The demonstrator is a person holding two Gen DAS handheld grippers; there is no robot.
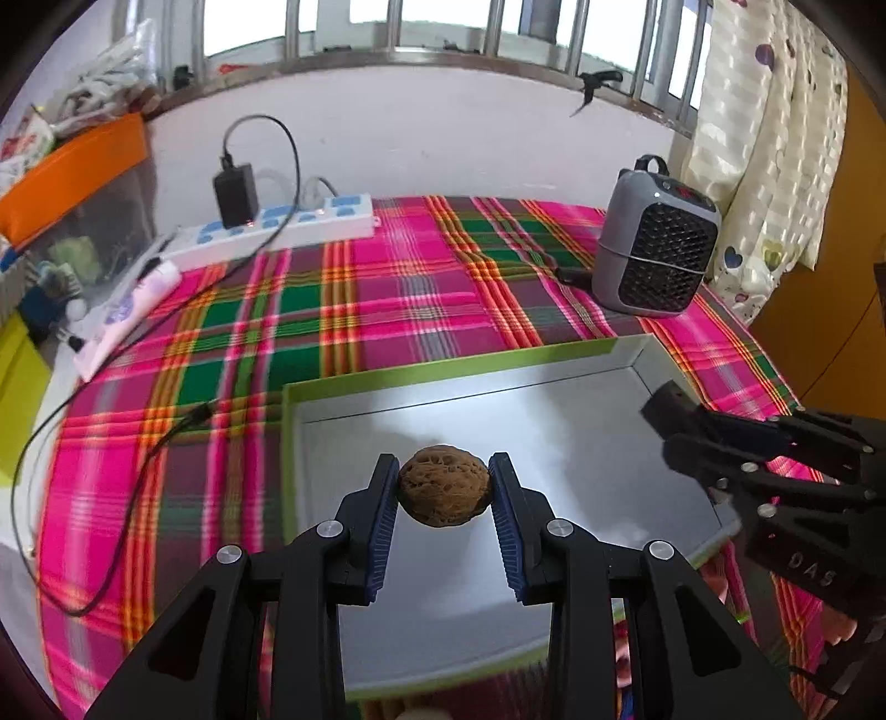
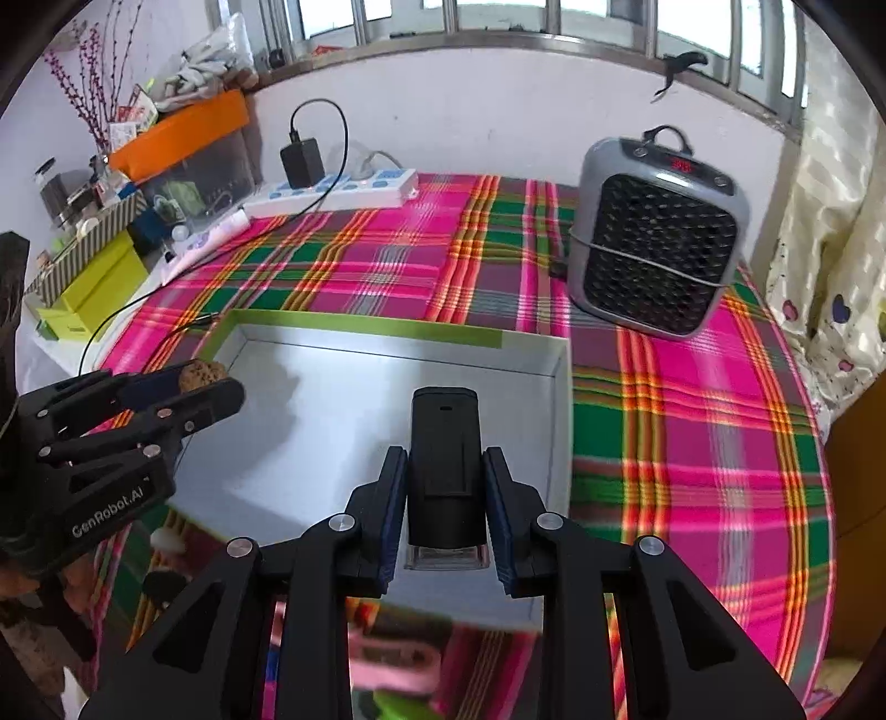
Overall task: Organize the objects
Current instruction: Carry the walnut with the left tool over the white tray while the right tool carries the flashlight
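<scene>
a brown, wrinkled walnut [image 1: 444, 486] is pinched between the blue-padded fingers of the left gripper [image 1: 444, 490], held in the air above the shallow green-rimmed box [image 1: 443, 363], over the left part of its grey floor; in the right wrist view the same walnut [image 2: 202, 374] shows at the tip of the left gripper [image 2: 210, 382], just over the box's left wall; the right gripper [image 2: 446, 487] is clamped on a black stamp-like object with a clear base [image 2: 444, 476], upright between its pads and hanging over the right half of the box [image 2: 387, 325]; from the left wrist view the right gripper [image 1: 673, 421] reaches in over the box's right edge, its load hard to make out there; the box lies open on a bright pink, green and orange plaid cloth [image 1: 343, 299]; beyond the box's far right corner stands a small grey heater [image 1: 656, 243] with a black grille, a red display lit on its top [image 2: 680, 164]; beyond the box's far left corner a white power strip [image 1: 277, 227] with blue sockets carries a black adapter [image 1: 236, 194], its cable [image 1: 33, 443] looping down over the cloth to the left of the box; further left of the box, a clear bin with an orange lid [image 2: 183, 133] and a yellow-green carton [image 2: 94, 293]; behind everything, a white wall and a barred window [image 2: 498, 22]; to the right of the heater hangs a patterned curtain [image 1: 775, 138].
</scene>
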